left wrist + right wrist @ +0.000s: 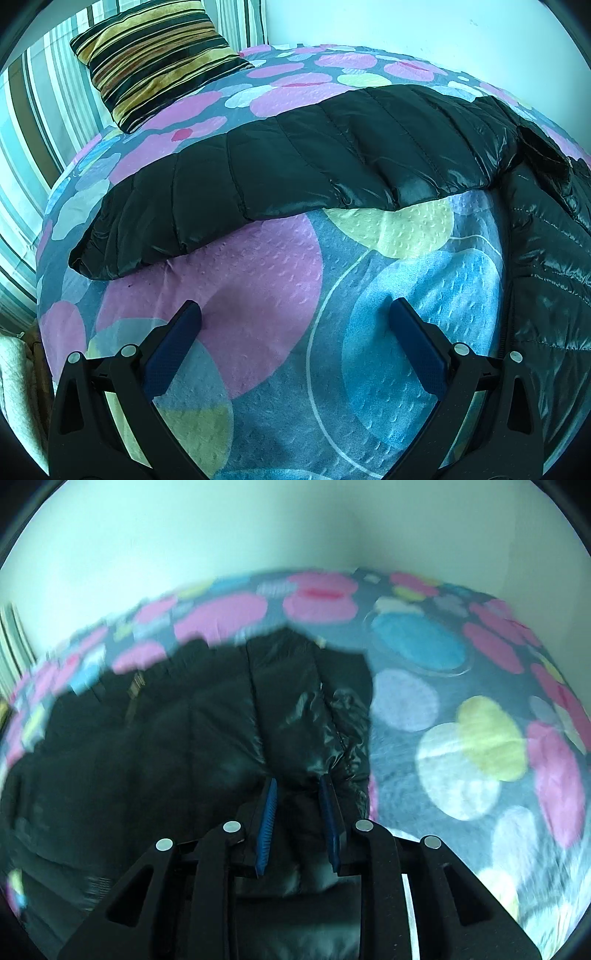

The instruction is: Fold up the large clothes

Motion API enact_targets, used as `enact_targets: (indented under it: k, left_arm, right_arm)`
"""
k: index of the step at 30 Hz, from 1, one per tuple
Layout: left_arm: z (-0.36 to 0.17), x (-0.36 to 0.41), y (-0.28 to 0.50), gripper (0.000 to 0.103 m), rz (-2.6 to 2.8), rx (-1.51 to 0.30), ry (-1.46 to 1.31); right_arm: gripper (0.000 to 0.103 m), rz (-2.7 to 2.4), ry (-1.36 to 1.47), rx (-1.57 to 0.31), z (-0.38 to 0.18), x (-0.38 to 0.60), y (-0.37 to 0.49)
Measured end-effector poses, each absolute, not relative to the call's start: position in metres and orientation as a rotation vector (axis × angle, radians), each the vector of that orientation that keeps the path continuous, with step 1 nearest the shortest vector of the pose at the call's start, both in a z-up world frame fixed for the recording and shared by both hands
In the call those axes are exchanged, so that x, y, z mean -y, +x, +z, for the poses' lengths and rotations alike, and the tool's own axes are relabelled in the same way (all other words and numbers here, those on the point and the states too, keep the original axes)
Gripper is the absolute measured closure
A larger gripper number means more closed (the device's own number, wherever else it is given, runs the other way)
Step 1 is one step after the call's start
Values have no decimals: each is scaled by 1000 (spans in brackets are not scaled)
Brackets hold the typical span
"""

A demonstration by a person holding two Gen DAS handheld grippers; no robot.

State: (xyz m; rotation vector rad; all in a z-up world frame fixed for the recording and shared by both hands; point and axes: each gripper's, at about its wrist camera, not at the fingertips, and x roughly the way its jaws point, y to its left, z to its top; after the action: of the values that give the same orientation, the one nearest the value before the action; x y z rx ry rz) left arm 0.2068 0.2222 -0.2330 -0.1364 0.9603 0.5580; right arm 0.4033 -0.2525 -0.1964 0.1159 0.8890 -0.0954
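A black quilted puffer jacket lies on a bed with a dotted bedspread point(258, 266). In the left wrist view one sleeve point(295, 162) stretches out to the left and the jacket body point(546, 258) lies at the right. My left gripper point(293, 314) is open and empty, over bare bedspread just in front of the sleeve. In the right wrist view my right gripper point(298, 786) is shut on a fold of the jacket point(303, 716), with black fabric pinched between its blue pads point(266, 823). That view is blurred by motion.
A striped cushion point(155, 55) leans at the bed's far left corner against striped curtains point(22, 155). A pale wall point(443, 26) runs behind the bed. The bed's left edge drops off near a light fabric point(14, 387). Bedspread point(480, 738) extends right of the jacket.
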Motion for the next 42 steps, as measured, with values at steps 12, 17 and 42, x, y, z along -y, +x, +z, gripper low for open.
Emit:
enact_targets:
  k: [12,17,42]
  left_arm:
    - [-232,-223,207,2,556,-961,-146]
    - [-232,-222,208,2,555,-959,-148]
    - [-220,-378,140,2,574,-736,-774]
  right_arm:
    - [22,-255,-79,-834,-217,201,385]
    - [16,-263,-45,-845,-232,211,385]
    - [12,-273,-39,-838,-239,209,383]
